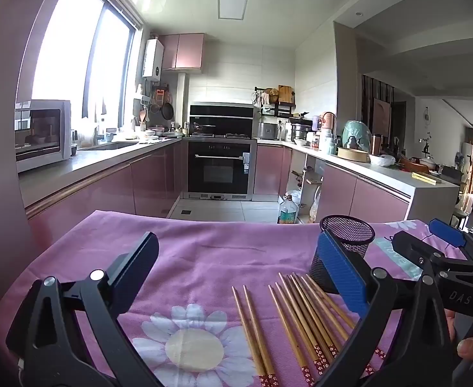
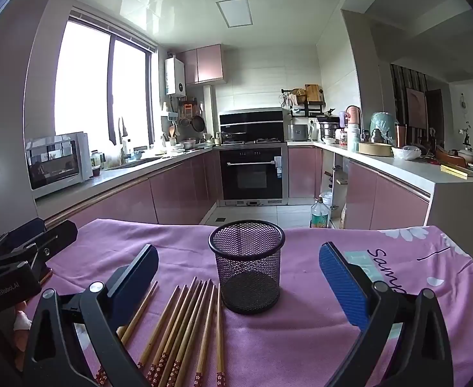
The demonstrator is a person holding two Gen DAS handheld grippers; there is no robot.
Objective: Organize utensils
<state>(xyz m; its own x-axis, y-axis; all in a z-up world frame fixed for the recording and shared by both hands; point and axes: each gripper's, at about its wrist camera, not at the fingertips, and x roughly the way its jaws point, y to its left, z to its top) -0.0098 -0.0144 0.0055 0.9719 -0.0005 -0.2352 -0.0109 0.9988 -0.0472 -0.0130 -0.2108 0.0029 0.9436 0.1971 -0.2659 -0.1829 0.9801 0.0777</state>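
Several wooden chopsticks [image 1: 304,319] with red flowered ends lie side by side on the pink flowered tablecloth [image 1: 204,258]. They also show in the right wrist view [image 2: 184,325]. A black mesh cup [image 2: 247,266] stands upright and empty just behind them; it also shows in the left wrist view [image 1: 349,242]. My left gripper [image 1: 238,253] is open and empty above the cloth, left of the cup. My right gripper [image 2: 238,261] is open and empty, its jaws standing wide either side of the cup, short of it. The right gripper also appears in the left wrist view [image 1: 429,242].
The table ends at a far edge [image 2: 204,224] with tiled kitchen floor beyond. Pink cabinets and counters run along both sides, with an oven [image 2: 252,174] at the back. A plastic bottle [image 2: 320,214] stands on the floor past the table.
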